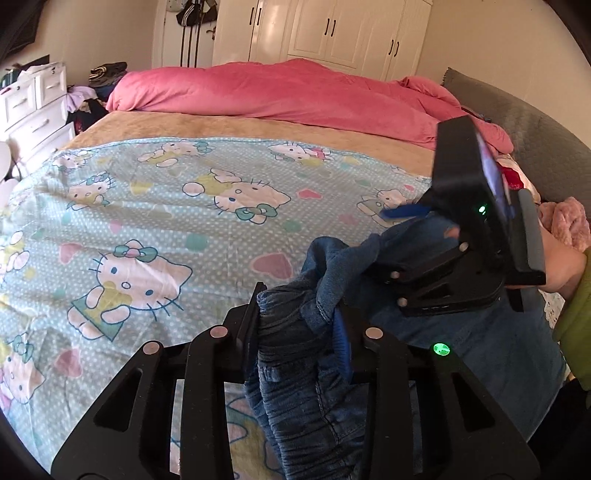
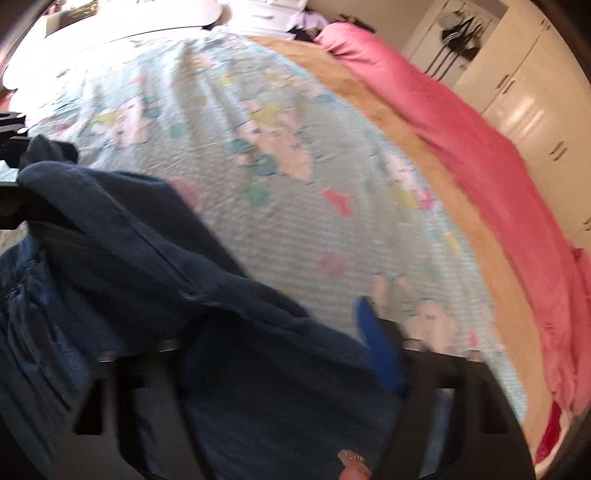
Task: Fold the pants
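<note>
From my left wrist camera, the left gripper [image 1: 295, 325] is clamped narrow on a bunched, gathered edge of the denim pants [image 1: 295, 406], the cloth pinched between the black finger and the blue pad [image 1: 341, 347]. The rest of the pants spills below the jaws and off the bottom of the frame, so I cannot see how much hangs or lies on the bed. The cartoon-cat sheet [image 1: 147, 221] covers the near part of the bed, a tan blanket [image 1: 236, 127] shows beyond it, and a pink duvet [image 1: 295, 88] is heaped along the far side before the white wardrobe [image 1: 332, 29].

At the right of that view my right gripper [image 1: 413, 218] is seen side-on, another fold of denim rising to it; its fingertips are mostly hidden by its own body and the cloth. A hand [image 1: 561, 266] behind it is cut off by the frame edge.

The right wrist view is smeared by motion. There the pants [image 2: 184, 277] drape across the right gripper [image 2: 273, 354], covering the left finger entirely; only the blue pad [image 2: 376, 347] of the other finger shows. Denim fills the gap between them, but I cannot tell whether the pads press on it. A fingertip [image 2: 354, 469] pokes in at the bottom edge. The sheet [image 2: 295, 166] is blurred, its print hard to read.
</note>
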`<state>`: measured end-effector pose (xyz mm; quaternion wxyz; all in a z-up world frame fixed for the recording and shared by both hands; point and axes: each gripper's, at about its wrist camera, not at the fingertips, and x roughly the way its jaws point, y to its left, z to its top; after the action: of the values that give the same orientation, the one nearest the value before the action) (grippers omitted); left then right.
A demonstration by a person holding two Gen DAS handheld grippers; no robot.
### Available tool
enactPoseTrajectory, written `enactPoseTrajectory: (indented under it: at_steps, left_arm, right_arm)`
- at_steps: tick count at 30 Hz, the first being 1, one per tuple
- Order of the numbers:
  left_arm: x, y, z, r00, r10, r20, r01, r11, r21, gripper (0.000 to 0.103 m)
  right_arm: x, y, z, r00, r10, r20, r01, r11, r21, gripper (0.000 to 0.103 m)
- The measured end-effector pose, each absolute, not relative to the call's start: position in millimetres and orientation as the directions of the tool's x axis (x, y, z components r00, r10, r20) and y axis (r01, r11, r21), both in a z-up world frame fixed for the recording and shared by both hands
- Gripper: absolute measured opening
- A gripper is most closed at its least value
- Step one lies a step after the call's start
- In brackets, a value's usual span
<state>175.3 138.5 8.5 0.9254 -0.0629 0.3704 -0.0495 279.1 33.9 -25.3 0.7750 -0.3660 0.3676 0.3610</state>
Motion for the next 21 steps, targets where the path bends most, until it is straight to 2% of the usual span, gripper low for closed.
enactPoseTrajectory:
  at_steps: [1, 2, 6, 9, 18, 21]
  left_arm:
    - [176.2, 138.6, 6.9, 0.717, -0.134, -0.684, 0.043, 0.988, -0.149, 0.025]
    - [176.6, 139.5, 5.5, 0.716, -0.134, -0.686, 0.041, 0.988, -0.15, 0.025]
    - [175.3, 146.3, 3.6, 0.715, -0.133, -0.687, 0.026, 0.986, -0.164, 0.025]
    - [174.1, 144.5, 5.2, 0.717, -0.134, -0.684, 0.036, 0.987, -0.155, 0.025]
    - [149.1, 124.8, 25.6, 0.751, -0.161, -0.641, 0.091, 0.986, -0.141, 0.026]
    - [135.0, 113.2, 31.8, 0.771, -0.132, -0.622, 0.098, 0.991, -0.09, 0.026]
  right_arm:
    - [276.6, 35.0, -28.1, 0.447, 0.302, -0.842, -0.838, 0.469, -0.277, 0.039]
    - [274.9, 34.8, -28.5, 0.431, 0.316, -0.845, -0.844, 0.474, -0.253, 0.027]
    - [269.4, 17.6, -19.0, 0.427, 0.38, -0.82, -0.817, 0.55, -0.171, 0.011]
    - [260.9, -9.2, -2.8, 0.429, 0.455, -0.78, -0.783, 0.617, -0.071, 0.01]
    - [190.7, -64.4, 40.3, 0.479, 0.574, -0.664, -0.742, 0.669, 0.042, 0.009]
    - [165.3, -77.2, 44.5, 0.471, 0.609, -0.639, -0.741, 0.665, 0.088, 0.008]
